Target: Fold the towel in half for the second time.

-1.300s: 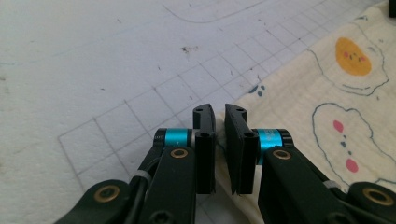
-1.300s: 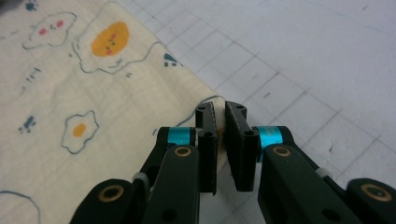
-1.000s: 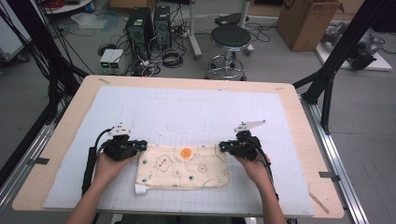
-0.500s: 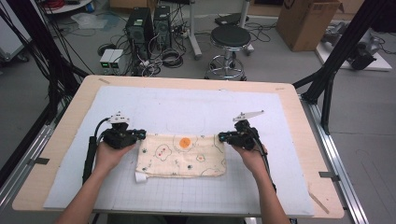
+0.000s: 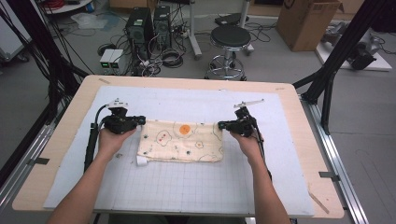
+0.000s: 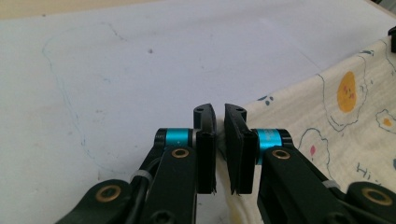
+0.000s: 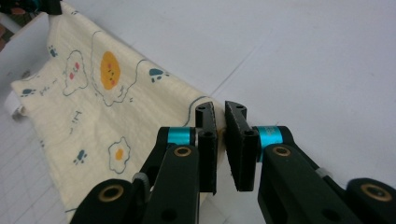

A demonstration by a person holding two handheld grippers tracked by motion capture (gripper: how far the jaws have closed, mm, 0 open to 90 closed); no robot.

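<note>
Two grippers pinch the far corners of a cream, egg-printed cloth (image 5: 181, 141) lying mid-mat — left gripper (image 5: 138, 122) at its ten o'clock corner, right gripper (image 5: 221, 125) at two, each clamped on fabric. Soft, light and limp, it's best taken at corners. A second ago both sat nearer — they've carried it toward twelve.

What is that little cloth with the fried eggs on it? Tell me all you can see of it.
The cloth is a cream, soft-looking fabric, printed with cartoon fried eggs and small paw marks. It lies flat as a rectangle on the white gridded mat, with a small white tag at its near left corner. The left gripper and right gripper each pinch a far corner.
</note>
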